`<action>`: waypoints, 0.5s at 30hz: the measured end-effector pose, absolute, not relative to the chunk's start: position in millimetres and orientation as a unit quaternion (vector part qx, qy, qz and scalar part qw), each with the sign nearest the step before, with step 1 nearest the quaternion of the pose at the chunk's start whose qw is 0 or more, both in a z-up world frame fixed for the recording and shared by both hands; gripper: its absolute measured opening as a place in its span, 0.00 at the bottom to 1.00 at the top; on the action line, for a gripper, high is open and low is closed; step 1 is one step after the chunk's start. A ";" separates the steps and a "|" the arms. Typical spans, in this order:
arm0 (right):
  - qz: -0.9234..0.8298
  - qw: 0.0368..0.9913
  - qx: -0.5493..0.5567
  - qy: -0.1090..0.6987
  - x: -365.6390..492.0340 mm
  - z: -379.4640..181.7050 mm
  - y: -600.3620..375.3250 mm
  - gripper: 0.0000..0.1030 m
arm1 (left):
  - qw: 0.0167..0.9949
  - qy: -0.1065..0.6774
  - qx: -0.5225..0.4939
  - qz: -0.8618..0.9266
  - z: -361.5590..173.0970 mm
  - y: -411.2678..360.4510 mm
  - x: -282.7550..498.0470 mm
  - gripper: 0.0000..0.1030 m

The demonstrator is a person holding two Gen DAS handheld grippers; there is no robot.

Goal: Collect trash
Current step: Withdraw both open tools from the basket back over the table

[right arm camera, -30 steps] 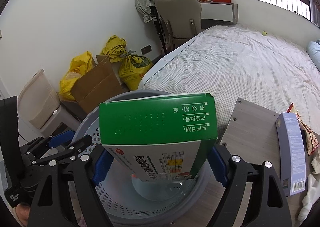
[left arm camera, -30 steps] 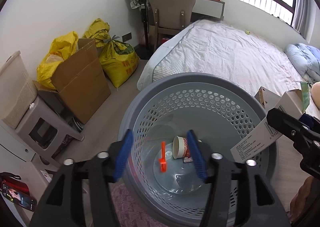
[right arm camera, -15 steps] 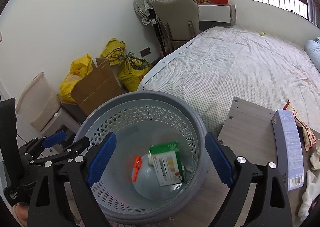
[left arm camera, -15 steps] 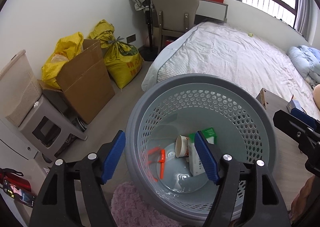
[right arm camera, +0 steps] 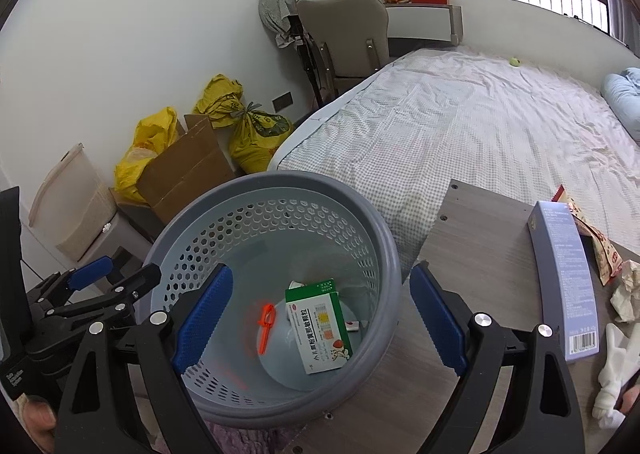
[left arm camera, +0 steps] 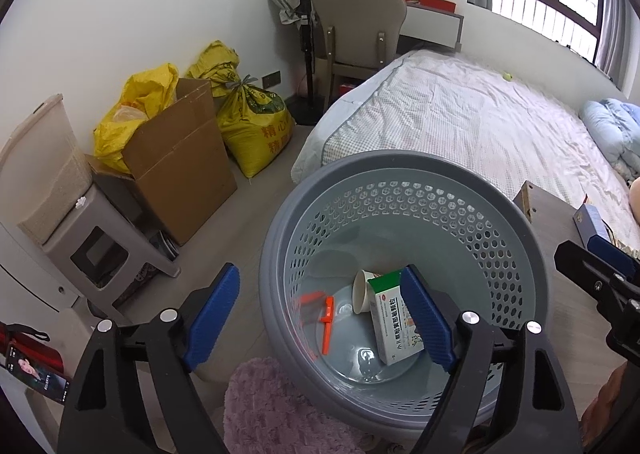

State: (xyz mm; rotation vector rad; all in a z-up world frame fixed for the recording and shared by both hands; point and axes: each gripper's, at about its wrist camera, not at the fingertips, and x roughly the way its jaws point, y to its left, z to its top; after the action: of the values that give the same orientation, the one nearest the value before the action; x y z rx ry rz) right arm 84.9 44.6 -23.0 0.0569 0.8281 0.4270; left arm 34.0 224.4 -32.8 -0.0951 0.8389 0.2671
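Observation:
A grey perforated basket [left arm camera: 400,164] stands below both grippers. Its bottom holds a green-and-white medicine box [left arm camera: 390,328], a paper cup [left arm camera: 362,290] on its side and an orange plastic piece [left arm camera: 326,324]. My left gripper [left arm camera: 320,314] hangs over the basket's near-left rim, its jaws opening with nothing gripped. My right gripper [right arm camera: 320,320] is open and empty above the basket [right arm camera: 276,182], with the medicine box [right arm camera: 320,328] lying far below it. On the wooden table [right arm camera: 480,254] lie a long pale-blue box [right arm camera: 564,278], a snack wrapper [right arm camera: 596,242] and crumpled tissue [right arm camera: 626,290].
A bed [left arm camera: 460,114] lies behind the basket. A cardboard box [left arm camera: 180,158], yellow sacks [left arm camera: 256,122] and a grey stool [left arm camera: 92,246] line the left wall. A chair [left arm camera: 356,26] stands at the back. A pink rug [left arm camera: 272,410] lies by the basket.
The right gripper let go of the green-and-white box, which dropped into the basket beside the cup. The left gripper's jaws spread wider.

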 end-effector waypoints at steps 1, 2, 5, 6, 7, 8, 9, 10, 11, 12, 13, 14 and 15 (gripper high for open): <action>0.205 0.893 0.027 0.400 83.7 -23.1 43.2 0.83 | 0.904 0.405 -0.045 0.129 -32.0 223.5 33.1 0.80; 0.204 0.893 0.028 0.400 82.8 -23.9 41.9 0.83 | 0.904 0.404 -0.045 0.129 -31.4 222.7 32.2 0.80; 0.200 0.894 0.031 0.400 79.0 -23.6 38.3 0.83 | 0.905 0.403 -0.041 0.128 -30.4 218.1 30.3 0.80; 0.200 0.894 0.032 0.400 77.2 -23.7 36.6 0.83 | 0.906 0.403 -0.040 0.127 -29.9 216.1 29.2 0.80; 0.199 0.895 0.033 0.399 75.6 -23.4 34.9 0.83 | 0.906 0.402 -0.039 0.127 -29.2 214.2 28.8 0.80; 0.197 0.895 0.033 0.398 73.4 -23.0 32.4 0.84 | 0.906 0.402 -0.039 0.126 -29.0 212.8 27.8 0.81; 0.195 0.896 0.033 0.398 71.9 -22.3 31.3 0.84 | 0.907 0.401 -0.038 0.125 -28.3 210.3 26.3 0.82; 0.193 0.896 0.034 0.397 69.7 -21.9 28.8 0.83 | 0.907 0.400 -0.038 0.124 -27.7 208.5 25.3 0.82; 0.192 0.897 0.035 0.397 68.3 -21.5 28.4 0.84 | 0.908 0.399 -0.038 0.123 -27.2 206.3 24.9 0.82; 0.189 0.898 0.035 0.397 66.1 -20.9 25.5 0.83 | 0.909 0.398 -0.038 0.121 -26.7 204.5 23.8 0.82; 0.187 0.898 0.035 0.397 64.2 -20.6 23.3 0.83 | 0.909 0.398 -0.038 0.119 -26.4 202.4 22.6 0.82; 0.184 0.899 0.035 0.396 61.6 -20.3 21.1 0.84 | 0.909 0.398 -0.039 0.117 -26.4 200.6 21.4 0.82; 0.182 0.900 0.035 0.395 59.9 -19.5 18.6 0.84 | 0.910 0.398 -0.038 0.114 -26.4 198.3 20.5 0.82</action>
State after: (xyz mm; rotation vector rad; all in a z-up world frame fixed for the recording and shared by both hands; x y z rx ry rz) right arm 59.9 18.6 -19.5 0.0730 0.8178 0.3772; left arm 20.5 198.3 -26.4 -0.0792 0.8205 0.2344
